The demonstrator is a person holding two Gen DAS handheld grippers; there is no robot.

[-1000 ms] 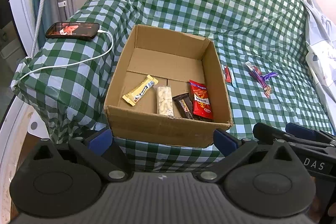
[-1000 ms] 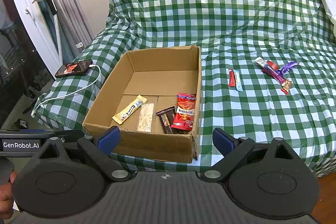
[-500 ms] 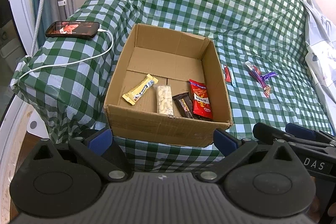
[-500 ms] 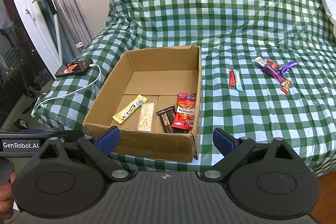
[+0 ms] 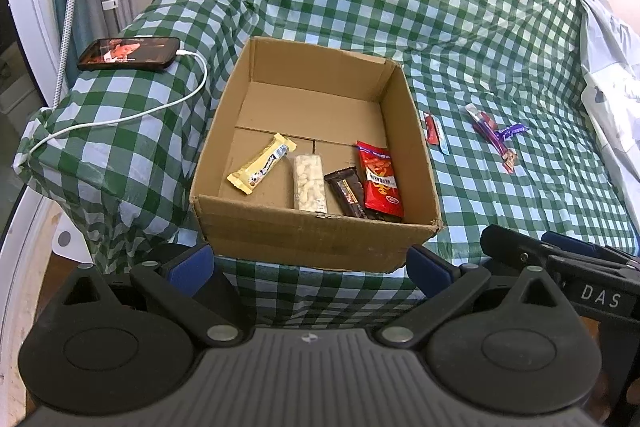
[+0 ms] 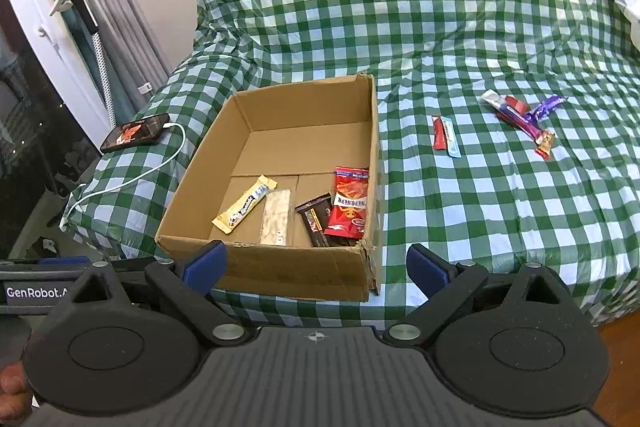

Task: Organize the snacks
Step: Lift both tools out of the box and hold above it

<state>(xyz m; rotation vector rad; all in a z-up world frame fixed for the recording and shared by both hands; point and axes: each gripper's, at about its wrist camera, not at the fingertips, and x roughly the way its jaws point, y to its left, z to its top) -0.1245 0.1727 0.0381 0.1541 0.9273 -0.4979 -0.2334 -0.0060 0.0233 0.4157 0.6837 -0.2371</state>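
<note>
An open cardboard box (image 5: pixel 316 239) (image 6: pixel 280 267) sits on the green checked cover. Inside lie a yellow bar (image 5: pixel 262 169) (image 6: pixel 244 203), a pale clear-wrapped bar (image 5: pixel 309 182) (image 6: pixel 276 217), a brown bar (image 5: pixel 347 193) (image 6: pixel 316 223) and a red packet (image 5: pixel 379 181) (image 6: pixel 349 207). Right of the box lie a red and a light blue stick (image 5: pixel 434 131) (image 6: pixel 445 135), and farther right a heap of purple and red wrappers (image 5: pixel 496 137) (image 6: pixel 524 117). My left gripper (image 5: pixel 310 265) and right gripper (image 6: pixel 316 263) are open and empty, in front of the box's near wall.
A phone (image 5: pixel 130 53) (image 6: pixel 136 133) on a white charging cable (image 5: pixel 120 119) lies on the cover left of the box. Curtains and a white door frame stand at far left. White cloth (image 5: pixel 612 75) lies at the right edge. The right gripper's body shows in the left wrist view (image 5: pixel 560 259).
Both views have shifted very slightly; the box sits a touch lower in the left wrist view. Nothing was picked up or let go.
</note>
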